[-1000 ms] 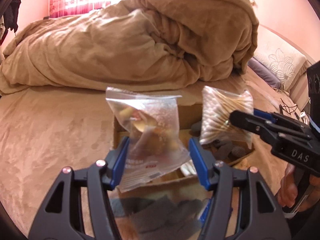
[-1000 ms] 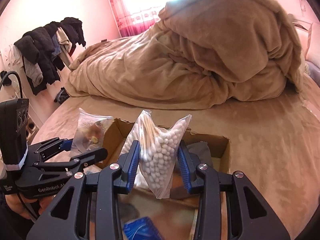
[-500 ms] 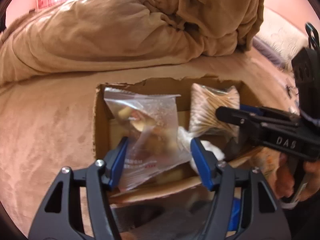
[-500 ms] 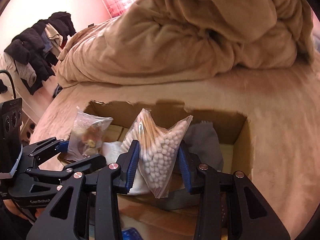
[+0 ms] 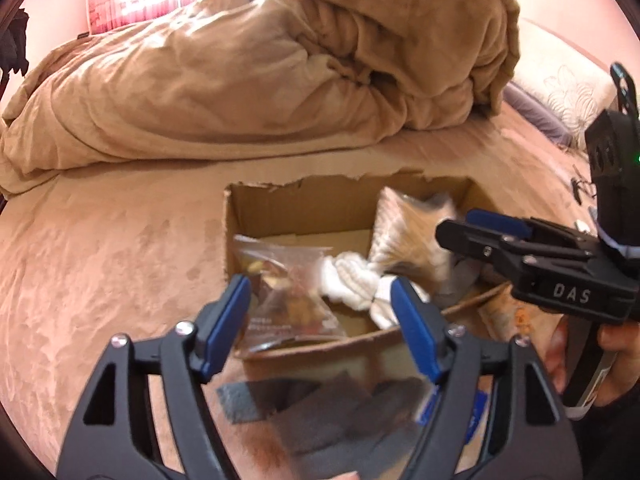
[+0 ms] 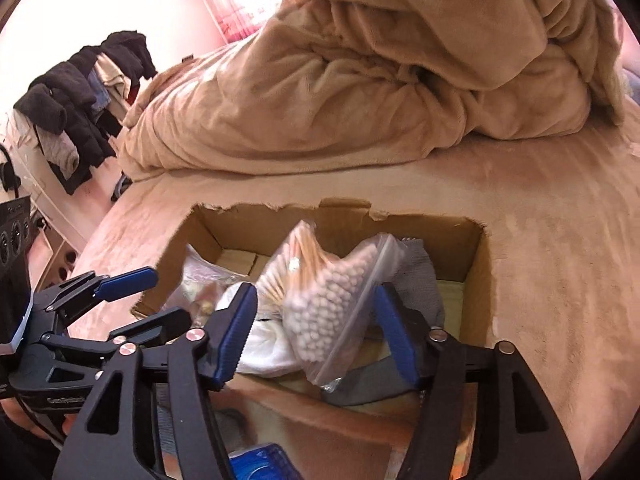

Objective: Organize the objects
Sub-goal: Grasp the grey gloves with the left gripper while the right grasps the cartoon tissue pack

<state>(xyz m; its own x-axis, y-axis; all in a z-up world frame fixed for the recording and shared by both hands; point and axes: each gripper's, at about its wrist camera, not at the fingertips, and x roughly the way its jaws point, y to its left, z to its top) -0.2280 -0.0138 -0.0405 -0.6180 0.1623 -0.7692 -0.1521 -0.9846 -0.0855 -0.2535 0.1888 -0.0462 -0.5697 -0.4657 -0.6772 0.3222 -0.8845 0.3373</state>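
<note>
Both grippers hung over a cardboard box (image 6: 476,280) resting on the bed (image 6: 560,240), their jaws spread wide. Between the left gripper's (image 5: 320,316) jaws, a clear snack bag (image 5: 290,296) lay inside the box at its near-left corner, touching neither pad. The right gripper (image 6: 316,320) stood likewise apart around a bag of cotton swabs (image 6: 328,296), which leaned on a white cloth (image 6: 264,344) and a grey cloth (image 6: 424,276) in the box. A rumpled tan duvet (image 5: 280,72) lay beyond.
</note>
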